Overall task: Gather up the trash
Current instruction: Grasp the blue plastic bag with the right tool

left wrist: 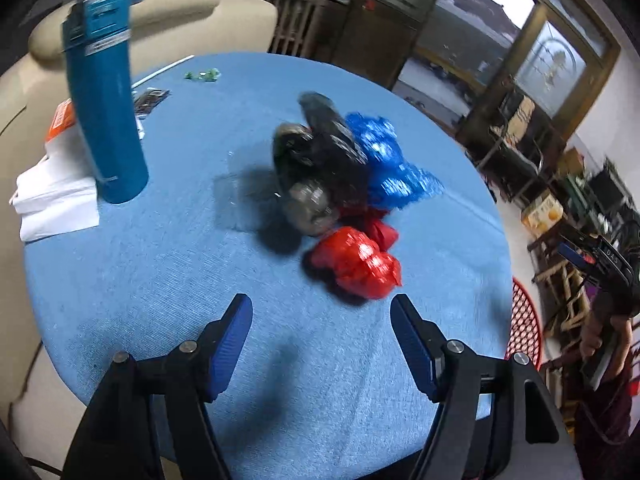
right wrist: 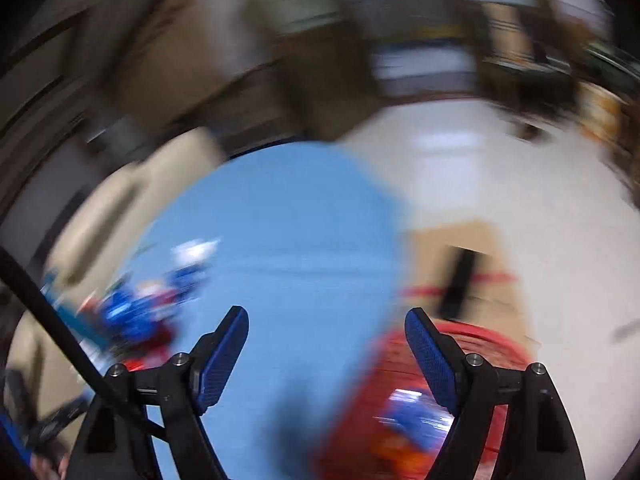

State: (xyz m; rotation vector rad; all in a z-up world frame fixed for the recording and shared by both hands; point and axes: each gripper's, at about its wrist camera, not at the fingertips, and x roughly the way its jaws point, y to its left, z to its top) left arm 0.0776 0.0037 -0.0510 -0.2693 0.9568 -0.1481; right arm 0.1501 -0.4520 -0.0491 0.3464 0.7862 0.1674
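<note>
A pile of crumpled plastic trash lies on the round blue table (left wrist: 160, 280): a red bag (left wrist: 358, 266), a blue bag (left wrist: 390, 168) and a black bag (left wrist: 318, 160). My left gripper (left wrist: 322, 310) is open and empty, just short of the red bag. My right gripper (right wrist: 326, 322) is open and empty, over the table's right edge (right wrist: 304, 240). The right wrist view is badly blurred. The pile shows there as a smear (right wrist: 140, 312) at the left. A red mesh basket (right wrist: 400, 400) sits below the table edge with blue and orange trash (right wrist: 408, 420) in it.
A tall teal bottle (left wrist: 106, 96) stands at the table's left on white paper (left wrist: 56, 196). Small wrappers (left wrist: 150, 100) and green bits (left wrist: 202, 75) lie at the far side. A beige sofa (left wrist: 168, 20) is behind. The basket rim (left wrist: 526, 320) shows at the right.
</note>
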